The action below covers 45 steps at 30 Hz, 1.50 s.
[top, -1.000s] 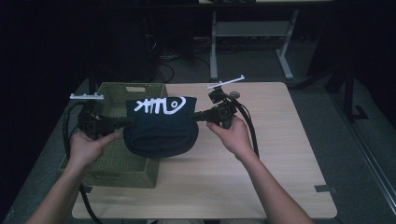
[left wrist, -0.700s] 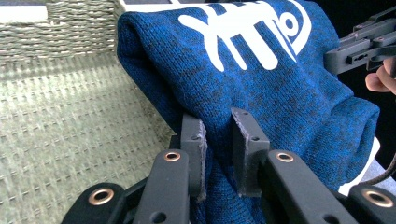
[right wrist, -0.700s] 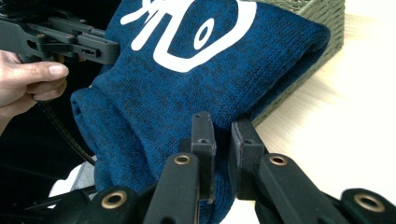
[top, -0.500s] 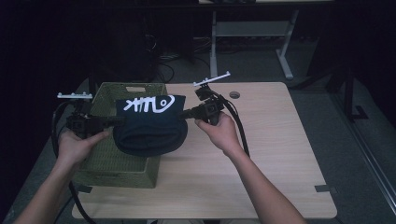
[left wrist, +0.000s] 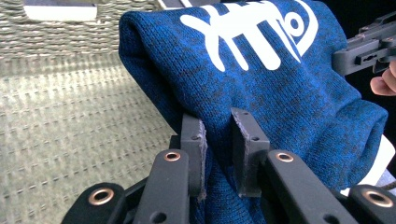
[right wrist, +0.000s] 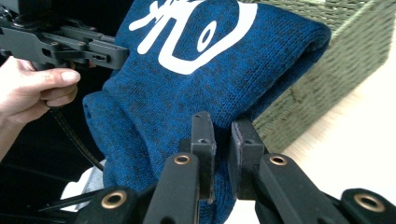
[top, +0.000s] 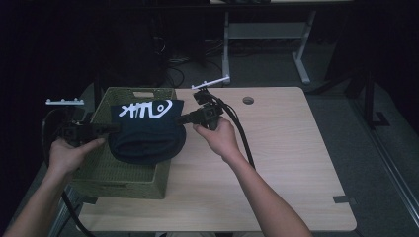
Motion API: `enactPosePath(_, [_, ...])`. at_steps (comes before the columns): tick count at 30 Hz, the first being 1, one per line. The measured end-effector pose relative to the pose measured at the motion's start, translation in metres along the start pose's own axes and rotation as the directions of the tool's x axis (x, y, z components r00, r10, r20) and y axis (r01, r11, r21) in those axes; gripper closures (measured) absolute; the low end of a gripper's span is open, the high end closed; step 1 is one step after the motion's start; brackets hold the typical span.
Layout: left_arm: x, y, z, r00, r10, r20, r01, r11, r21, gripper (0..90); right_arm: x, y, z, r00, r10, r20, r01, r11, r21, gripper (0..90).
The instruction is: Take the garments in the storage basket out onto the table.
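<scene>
A folded dark blue knit garment [top: 147,129] with a white fish-bone print hangs between my two grippers over the green woven basket [top: 99,174]. The left gripper [top: 114,128] is shut on the garment's left edge, and its jaws pinch the blue knit [left wrist: 261,88] in the left gripper view. My right gripper [top: 182,118] is shut on the opposite edge, with the cloth [right wrist: 205,79] caught between its pads [right wrist: 243,140]. The garment sags in a bundle above the basket's right half. Past the cloth, the left gripper view looks down onto the woven basket floor [left wrist: 70,121].
The basket stands at the table's left edge. Bare light wood tabletop [top: 286,148] lies to the right, with a round cable hole [top: 248,100] near the back edge. Black cables [top: 237,128] trail from the right gripper. A white desk frame [top: 262,34] stands behind.
Both grippers have carried the garment leftward, from over the basket's right rim and table to above the basket. Both grips are unchanged.
</scene>
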<state>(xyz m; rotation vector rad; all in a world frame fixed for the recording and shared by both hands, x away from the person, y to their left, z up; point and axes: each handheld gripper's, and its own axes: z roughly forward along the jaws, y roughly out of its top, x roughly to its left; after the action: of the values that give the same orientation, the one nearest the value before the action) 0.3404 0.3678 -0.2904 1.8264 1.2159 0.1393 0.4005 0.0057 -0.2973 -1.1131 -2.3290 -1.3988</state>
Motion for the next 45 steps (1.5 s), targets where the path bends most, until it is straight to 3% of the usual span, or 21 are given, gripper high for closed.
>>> enactPosePath(11, [0.026, -0.006, -0.016, 0.9988, -0.026, -0.043, 0.026, 0.9997, -0.004, 76.6, 0.007, 0.012, 0.034, 0.9991, 0.017, -0.038, -0.017, 1.0, 0.007, 81.5])
enactPosePath(21, [0.05, -0.017, -0.022, 0.9968, -0.046, -0.065, 0.046, 0.9989, 0.002, 76.6, 0.009, 0.016, 0.066, 0.9989, 0.024, -0.04, -0.022, 0.999, 0.027, 81.5])
enactPosePath(34, [0.075, -0.027, -0.014, 0.9934, -0.062, -0.097, 0.065, 0.9973, 0.033, 76.4, 0.002, 0.012, 0.099, 0.9984, 0.049, -0.03, -0.047, 0.997, 0.054, 81.3])
enactPosePath(45, [0.089, -0.032, -0.002, 0.9894, -0.068, -0.129, 0.076, 0.9952, 0.062, 75.4, -0.005, 0.007, 0.119, 0.9986, 0.054, 0.0, -0.053, 0.996, 0.077, 81.0])
